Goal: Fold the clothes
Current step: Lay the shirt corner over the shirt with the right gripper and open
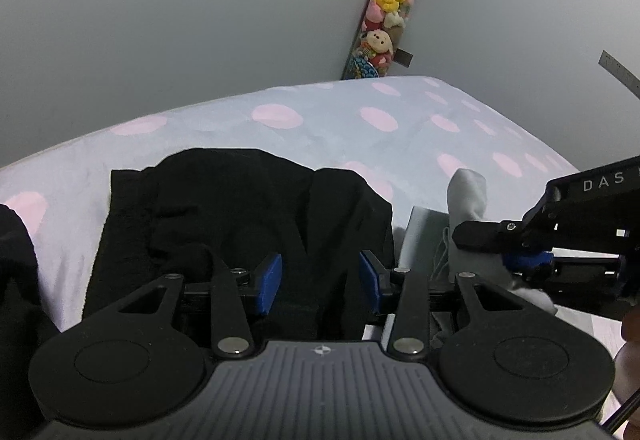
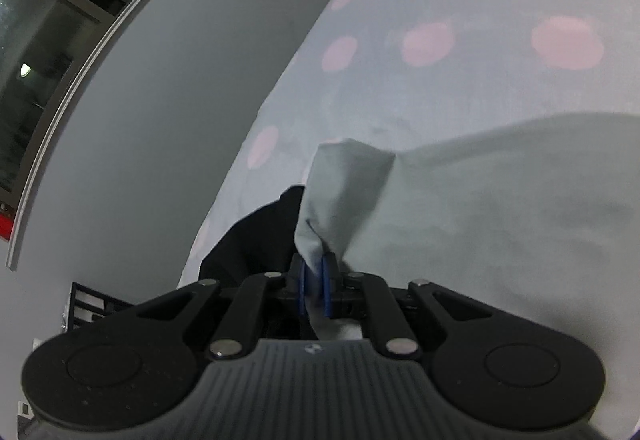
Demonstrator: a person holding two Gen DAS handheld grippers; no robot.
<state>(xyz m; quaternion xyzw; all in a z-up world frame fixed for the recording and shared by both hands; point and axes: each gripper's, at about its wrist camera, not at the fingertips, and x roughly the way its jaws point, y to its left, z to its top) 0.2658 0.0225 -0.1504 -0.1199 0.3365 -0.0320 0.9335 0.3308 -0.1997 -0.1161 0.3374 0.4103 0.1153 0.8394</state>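
From the left wrist view, the left gripper (image 1: 320,280) hovered with its blue pads spread wide, holding nothing, above a black garment (image 1: 248,224) lying rumpled and partly folded on the bed (image 1: 328,120), whose pale cover carried pink dots. Beside the black garment, toward the bed's right edge, a grey garment (image 1: 468,196) rose to a peak where the right gripper (image 1: 516,260) pinched it. A tall clear tube of plush toys (image 1: 390,0) stood in the wall corner beyond the bed.

From the right wrist view, the right gripper (image 2: 316,292) had its pads pressed together on a bunched corner of the grey garment (image 2: 500,208), the cloth stretching smooth to the right. The black garment (image 2: 252,240) lay just left.
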